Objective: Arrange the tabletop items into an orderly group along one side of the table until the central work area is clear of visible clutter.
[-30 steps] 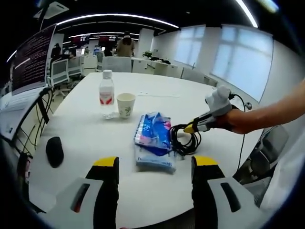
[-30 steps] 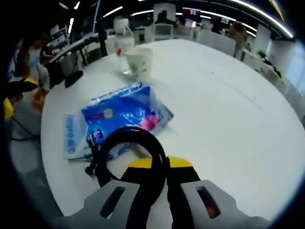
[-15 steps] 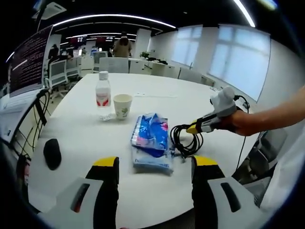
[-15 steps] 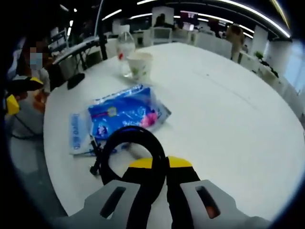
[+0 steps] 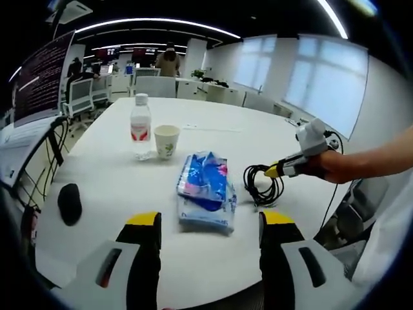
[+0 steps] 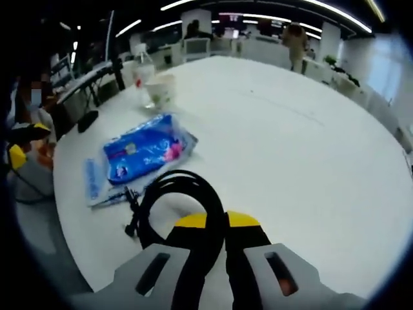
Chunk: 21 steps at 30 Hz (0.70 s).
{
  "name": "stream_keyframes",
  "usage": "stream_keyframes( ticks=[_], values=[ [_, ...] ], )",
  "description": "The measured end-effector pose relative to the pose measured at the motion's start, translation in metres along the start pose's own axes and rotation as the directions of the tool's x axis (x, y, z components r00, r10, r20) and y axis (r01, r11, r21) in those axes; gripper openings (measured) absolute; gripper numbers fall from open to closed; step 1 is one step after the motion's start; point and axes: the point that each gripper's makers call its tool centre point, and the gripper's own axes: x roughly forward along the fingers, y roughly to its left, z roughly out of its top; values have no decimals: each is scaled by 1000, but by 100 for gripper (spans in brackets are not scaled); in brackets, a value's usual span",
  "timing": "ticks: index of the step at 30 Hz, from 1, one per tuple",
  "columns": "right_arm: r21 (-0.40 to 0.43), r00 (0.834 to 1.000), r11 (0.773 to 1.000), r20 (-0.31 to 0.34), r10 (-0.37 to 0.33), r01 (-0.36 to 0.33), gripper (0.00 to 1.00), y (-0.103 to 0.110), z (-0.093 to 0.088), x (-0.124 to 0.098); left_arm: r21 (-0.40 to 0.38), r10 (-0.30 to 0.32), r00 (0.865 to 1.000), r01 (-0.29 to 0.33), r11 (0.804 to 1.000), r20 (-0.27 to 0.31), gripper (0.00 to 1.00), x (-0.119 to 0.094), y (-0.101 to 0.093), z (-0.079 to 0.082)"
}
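A coiled black cable (image 6: 174, 203) is pinched between the jaws of the right gripper (image 6: 215, 223), which are closed tight on one loop of it while the rest of the coil hangs and rests on the white table (image 6: 303, 148). From the left gripper view the same cable (image 5: 261, 186) sits toward the table's right edge, with the right gripper (image 5: 284, 170) and the hand (image 5: 329, 166) holding it reaching in from that side.

Just beside the cable, nearer the middle of the table, lies a blue tissue pack (image 5: 205, 182) stacked on top of a paler flat packet (image 5: 205, 216); in the right gripper view the blue pack (image 6: 143, 148) is just past the coil, apart from it.

Farther back stand a paper cup (image 5: 167, 140) and a clear water bottle (image 5: 140, 126) with a red label, close together, both upright. A black mouse (image 5: 68, 203) lies well apart near the table's left edge.

The left gripper (image 5: 208, 223) hovers over the near edge with its jaws spread wide and nothing between them.

Office chairs (image 5: 157, 86) and desks stand beyond the table, and a person (image 5: 169, 62) stands far back
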Motion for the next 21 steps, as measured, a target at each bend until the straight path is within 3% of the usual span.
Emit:
stream_keyframes(
  ticks=[9,21],
  values=[
    [82,997,994,-41,-68,71,7,-28,-14,-6,2,4,1000,-4,1000,1,61,1,1,3],
    [169,997,983,-30,-70,74,8,-32,-21,-5,-20,9,1000,-9,1000,1,61,5,-3,5]
  ],
)
